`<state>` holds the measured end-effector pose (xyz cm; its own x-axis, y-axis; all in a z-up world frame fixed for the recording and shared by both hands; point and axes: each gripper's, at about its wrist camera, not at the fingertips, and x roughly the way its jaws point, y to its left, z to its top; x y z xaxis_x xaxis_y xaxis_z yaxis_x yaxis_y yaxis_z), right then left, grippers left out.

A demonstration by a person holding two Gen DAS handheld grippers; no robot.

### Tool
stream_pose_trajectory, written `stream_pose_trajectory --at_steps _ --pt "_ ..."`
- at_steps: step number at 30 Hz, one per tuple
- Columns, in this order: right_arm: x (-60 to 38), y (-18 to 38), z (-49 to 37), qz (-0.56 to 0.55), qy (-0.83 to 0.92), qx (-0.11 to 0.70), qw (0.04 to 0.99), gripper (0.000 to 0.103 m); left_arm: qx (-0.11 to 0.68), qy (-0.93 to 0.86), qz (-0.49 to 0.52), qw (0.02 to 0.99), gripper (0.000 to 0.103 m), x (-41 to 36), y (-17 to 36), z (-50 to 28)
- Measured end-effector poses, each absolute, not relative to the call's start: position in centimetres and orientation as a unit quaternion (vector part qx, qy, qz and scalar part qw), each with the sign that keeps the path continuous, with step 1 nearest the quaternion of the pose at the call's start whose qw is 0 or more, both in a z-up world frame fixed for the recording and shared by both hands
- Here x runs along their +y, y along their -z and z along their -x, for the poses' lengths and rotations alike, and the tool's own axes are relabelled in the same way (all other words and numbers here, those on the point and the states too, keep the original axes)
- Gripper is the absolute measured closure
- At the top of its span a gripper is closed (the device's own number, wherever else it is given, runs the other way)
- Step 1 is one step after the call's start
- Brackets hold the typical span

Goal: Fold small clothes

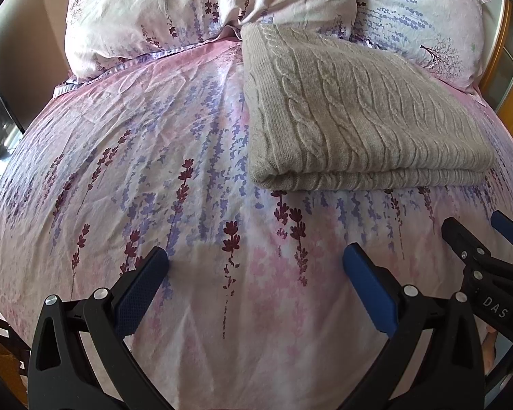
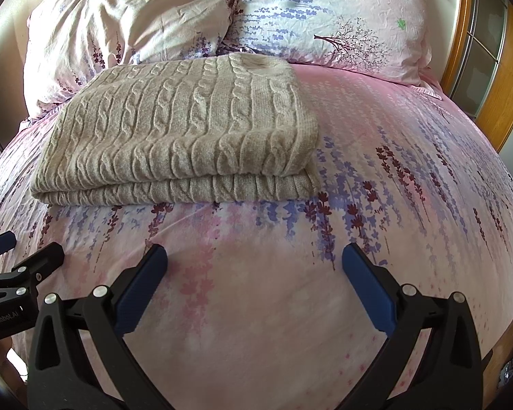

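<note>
A beige cable-knit sweater (image 1: pixel 352 116) (image 2: pixel 188 133) lies folded in a flat rectangle on the bed, its folded edge facing me. My left gripper (image 1: pixel 254 256) hangs open over bare bedsheet, short of the sweater and to its left, with nothing between its blue pads. My right gripper (image 2: pixel 254 256) is open too, over the sheet in front of the sweater's right corner, apart from it. Each gripper shows at the edge of the other's view: the right gripper (image 1: pixel 475 232) at the far right, the left gripper (image 2: pixel 27 249) at the far left.
The bed is covered by a pink sheet with lavender print (image 1: pixel 154 157) (image 2: pixel 393 177). Two matching pillows (image 1: pixel 195 10) (image 2: pixel 325 17) lie behind the sweater. A wooden frame with glass (image 2: pixel 485 54) stands at the right.
</note>
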<state>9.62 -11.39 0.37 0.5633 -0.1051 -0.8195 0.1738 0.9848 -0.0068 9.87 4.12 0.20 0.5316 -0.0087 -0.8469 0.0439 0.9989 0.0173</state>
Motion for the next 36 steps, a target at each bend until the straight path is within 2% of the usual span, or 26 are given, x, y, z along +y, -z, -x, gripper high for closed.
stream_pose_trajectory --at_steps 36 --pt "-11.37 -0.33 -9.60 -0.037 0.079 0.460 0.884 0.002 0.488 0.013 -0.018 0.873 0.001 4.06 -0.15 -9.89"
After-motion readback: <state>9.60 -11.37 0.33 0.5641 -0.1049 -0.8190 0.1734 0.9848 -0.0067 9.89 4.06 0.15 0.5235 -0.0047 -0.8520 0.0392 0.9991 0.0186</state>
